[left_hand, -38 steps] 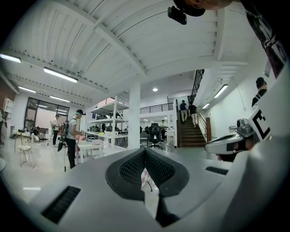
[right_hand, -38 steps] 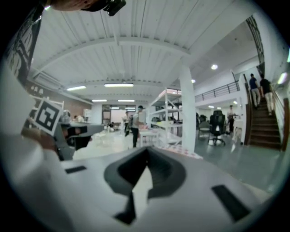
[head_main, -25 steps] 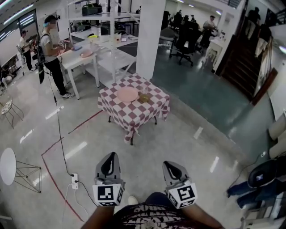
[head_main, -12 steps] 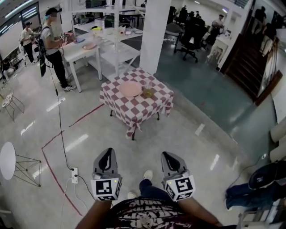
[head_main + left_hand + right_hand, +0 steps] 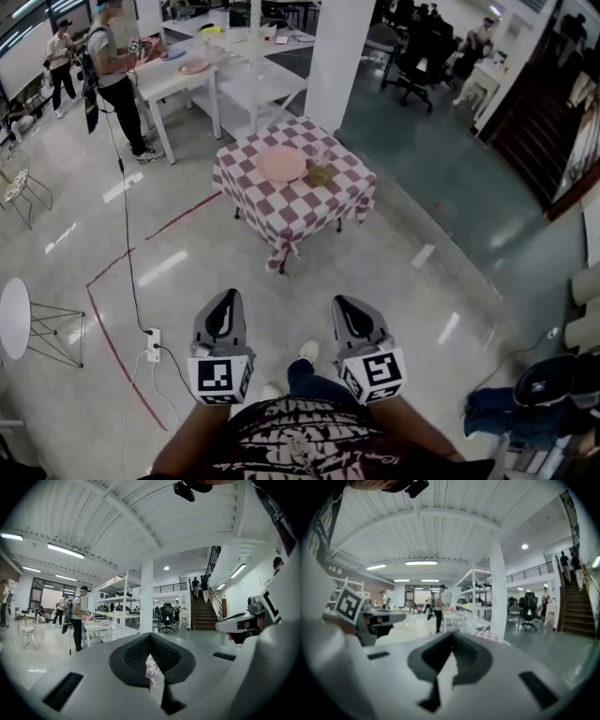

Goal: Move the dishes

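Observation:
A small table with a red-and-white checkered cloth (image 5: 302, 214) stands ahead on the floor. On it lie a pink plate (image 5: 282, 164) and, beside it to the right, a small yellowish glass dish (image 5: 321, 173). My left gripper (image 5: 228, 299) and right gripper (image 5: 345, 305) are held side by side well short of the table, both shut with nothing in them. In the left gripper view the jaw tips meet (image 5: 150, 637) and the checkered cloth (image 5: 153, 670) shows through the gap below them. The right gripper view shows its jaws (image 5: 452, 638) closed too.
A white column (image 5: 339, 56) rises behind the table. White worktables (image 5: 192, 80) with dishes and a person (image 5: 112, 66) are at the back left. On the floor near my left lie a power strip (image 5: 152, 345), a cable and red tape lines (image 5: 111, 281). A round white side table (image 5: 14, 319) stands far left.
The checkered table has come closer and sits lower in the head view as I walk toward it. Both grippers stay shut, side by side, carried forward.

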`<act>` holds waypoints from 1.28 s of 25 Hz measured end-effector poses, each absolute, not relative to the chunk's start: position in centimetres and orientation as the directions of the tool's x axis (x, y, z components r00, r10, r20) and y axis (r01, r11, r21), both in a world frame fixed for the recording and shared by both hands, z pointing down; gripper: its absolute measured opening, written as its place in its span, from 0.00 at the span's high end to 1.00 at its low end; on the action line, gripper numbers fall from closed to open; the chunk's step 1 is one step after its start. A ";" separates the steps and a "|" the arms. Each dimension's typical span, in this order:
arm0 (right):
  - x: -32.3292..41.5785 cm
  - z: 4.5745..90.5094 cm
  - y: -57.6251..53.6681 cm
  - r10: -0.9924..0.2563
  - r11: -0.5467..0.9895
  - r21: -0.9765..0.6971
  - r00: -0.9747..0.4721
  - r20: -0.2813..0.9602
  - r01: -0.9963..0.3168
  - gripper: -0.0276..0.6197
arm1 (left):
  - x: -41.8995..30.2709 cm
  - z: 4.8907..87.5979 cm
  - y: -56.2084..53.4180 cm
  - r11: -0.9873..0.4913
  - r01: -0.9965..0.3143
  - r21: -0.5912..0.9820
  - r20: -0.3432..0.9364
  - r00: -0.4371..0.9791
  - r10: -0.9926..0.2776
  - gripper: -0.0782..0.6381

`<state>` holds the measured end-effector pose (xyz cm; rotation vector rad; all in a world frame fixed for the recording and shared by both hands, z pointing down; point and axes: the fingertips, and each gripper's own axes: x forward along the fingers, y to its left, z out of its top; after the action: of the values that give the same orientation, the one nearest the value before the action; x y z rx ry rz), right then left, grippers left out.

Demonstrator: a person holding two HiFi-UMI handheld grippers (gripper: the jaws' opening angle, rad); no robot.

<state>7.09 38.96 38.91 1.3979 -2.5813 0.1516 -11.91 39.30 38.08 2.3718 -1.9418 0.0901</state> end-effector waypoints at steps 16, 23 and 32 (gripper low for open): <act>12.6 41.1 28.9 -0.822 0.515 -0.047 -0.509 0.253 -0.856 0.91 | -8.3 39.0 28.4 -0.179 -0.984 0.013 0.133 0.179 -0.975 0.85; 15.9 40.4 24.6 -0.837 0.500 -0.073 -0.503 0.216 -0.863 0.91 | -4.6 38.4 23.3 -0.221 -0.975 0.024 0.145 0.222 -0.964 0.85; 20.7 39.8 19.6 -0.855 0.480 -0.055 -0.481 0.192 -0.875 0.91 | -1.8 37.6 19.0 -0.194 -0.980 0.047 0.125 0.199 -0.972 0.85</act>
<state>20.72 19.60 39.77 1.5185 -2.5813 0.2187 -1.78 18.96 37.64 2.3398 -1.9156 0.1017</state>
